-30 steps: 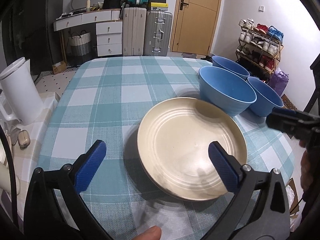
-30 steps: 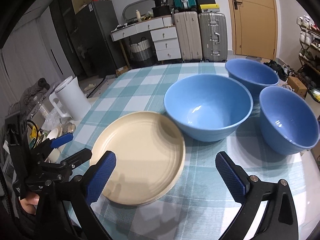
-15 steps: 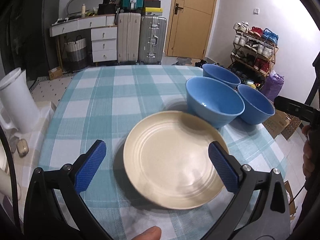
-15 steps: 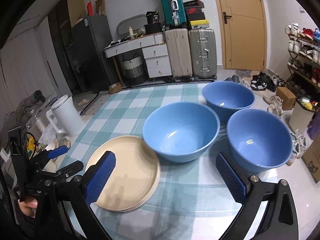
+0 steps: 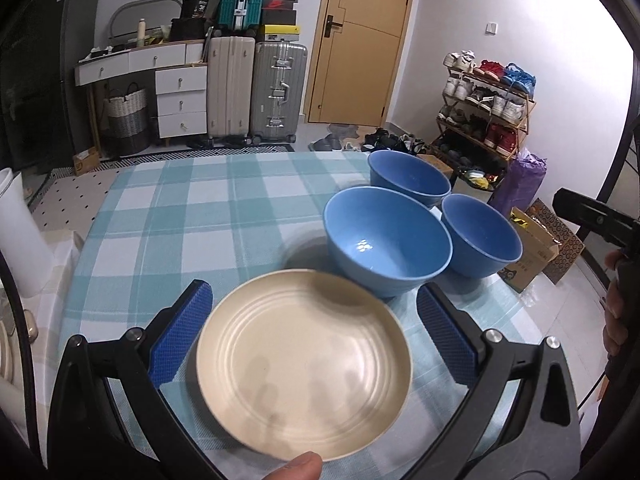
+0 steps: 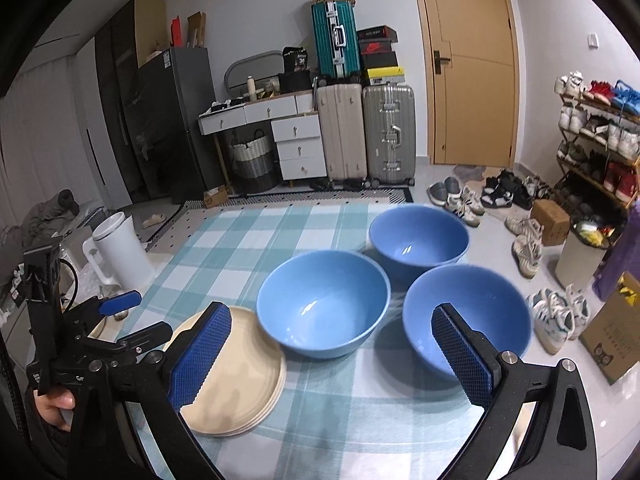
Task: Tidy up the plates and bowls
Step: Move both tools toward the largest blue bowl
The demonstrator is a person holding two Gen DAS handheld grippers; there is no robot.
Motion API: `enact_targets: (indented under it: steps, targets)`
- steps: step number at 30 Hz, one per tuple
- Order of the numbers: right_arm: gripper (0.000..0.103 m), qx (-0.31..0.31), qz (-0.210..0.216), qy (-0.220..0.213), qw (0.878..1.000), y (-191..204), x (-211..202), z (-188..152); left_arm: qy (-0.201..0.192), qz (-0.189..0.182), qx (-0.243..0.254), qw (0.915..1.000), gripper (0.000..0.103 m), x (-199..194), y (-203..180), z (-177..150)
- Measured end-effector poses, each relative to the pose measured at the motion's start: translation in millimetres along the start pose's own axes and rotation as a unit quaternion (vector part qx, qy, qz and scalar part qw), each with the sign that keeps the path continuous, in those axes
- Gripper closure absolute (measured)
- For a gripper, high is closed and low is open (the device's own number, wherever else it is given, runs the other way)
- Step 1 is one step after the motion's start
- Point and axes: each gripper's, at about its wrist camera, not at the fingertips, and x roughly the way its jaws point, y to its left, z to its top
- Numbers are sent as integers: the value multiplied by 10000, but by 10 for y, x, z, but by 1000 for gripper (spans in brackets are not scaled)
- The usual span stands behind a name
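A stack of cream plates [image 5: 304,364] lies on the teal checked tablecloth [image 5: 180,208] near the front edge. My left gripper [image 5: 314,336] hovers over it, open, with a blue pad on each side and touching nothing. Behind the plates stand three blue bowls: a middle one [image 5: 386,240], a far one [image 5: 408,176] and a right one [image 5: 480,232]. In the right wrist view, my right gripper [image 6: 332,356] is open above the gap between the middle bowl [image 6: 324,300] and the right bowl [image 6: 468,312]. The plates [image 6: 236,372] sit to its left, and the left gripper [image 6: 136,318] shows at the far left.
A white jug [image 6: 120,248] stands off the table's left side. The table's right edge drops to a floor with cardboard boxes [image 5: 536,240] and shoes [image 6: 556,316]. Suitcases [image 6: 368,132] and drawers stand by the far wall. A thumb [image 5: 304,468] shows at the bottom.
Both grippers have drawn back and up from the table, so the plates and bowls look smaller and farther off. Neither gripper has shut. The dishes have stayed in place.
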Motion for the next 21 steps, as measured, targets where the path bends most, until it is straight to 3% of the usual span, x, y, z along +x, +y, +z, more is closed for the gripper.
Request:
enact_targets:
  steps: [14, 21]
  targets:
    - [1, 179, -128, 79, 9997, -296, 36, 222, 233, -211, 38, 9995, 1, 378, -199, 350]
    - [1, 532, -494, 241, 9971, -636, 286, 347, 333, -293, 169, 9989, 1, 707, -324, 546]
